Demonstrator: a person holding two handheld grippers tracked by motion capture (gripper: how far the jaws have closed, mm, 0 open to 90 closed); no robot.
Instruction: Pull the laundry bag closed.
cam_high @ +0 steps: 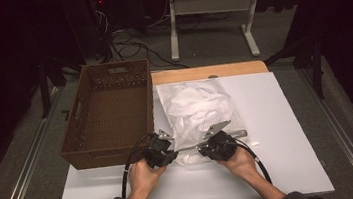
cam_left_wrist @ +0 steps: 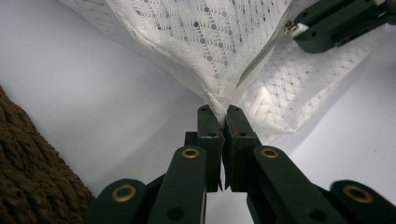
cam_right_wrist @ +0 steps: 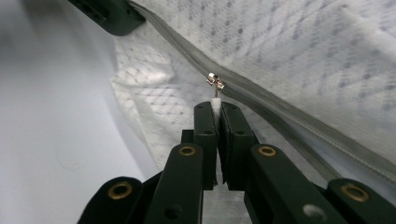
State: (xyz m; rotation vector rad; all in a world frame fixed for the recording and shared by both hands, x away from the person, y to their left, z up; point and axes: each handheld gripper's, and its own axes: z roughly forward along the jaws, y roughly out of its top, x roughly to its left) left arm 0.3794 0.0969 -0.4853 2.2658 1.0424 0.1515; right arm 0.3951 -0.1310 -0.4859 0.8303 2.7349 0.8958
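Note:
A white mesh laundry bag [cam_high: 197, 111] stuffed with white cloth lies on the white table [cam_high: 289, 132], its zipped edge toward the person. My left gripper [cam_high: 170, 156] is shut on a pinch of the bag's mesh [cam_left_wrist: 219, 105] at its near left corner. My right gripper [cam_high: 201, 151] is shut on the white zipper pull [cam_right_wrist: 215, 101], with the small metal slider [cam_right_wrist: 215, 81] just above the jaw tips on the grey zipper tape [cam_right_wrist: 280, 109]. The right gripper's jaws [cam_left_wrist: 336, 23] show at the top right of the left gripper view.
A brown woven basket [cam_high: 108, 112] stands empty on the table's left, close beside the bag and my left gripper; its wall [cam_left_wrist: 32, 172] fills the lower left of the left gripper view. Bare white table lies right of the bag and in front of the hands.

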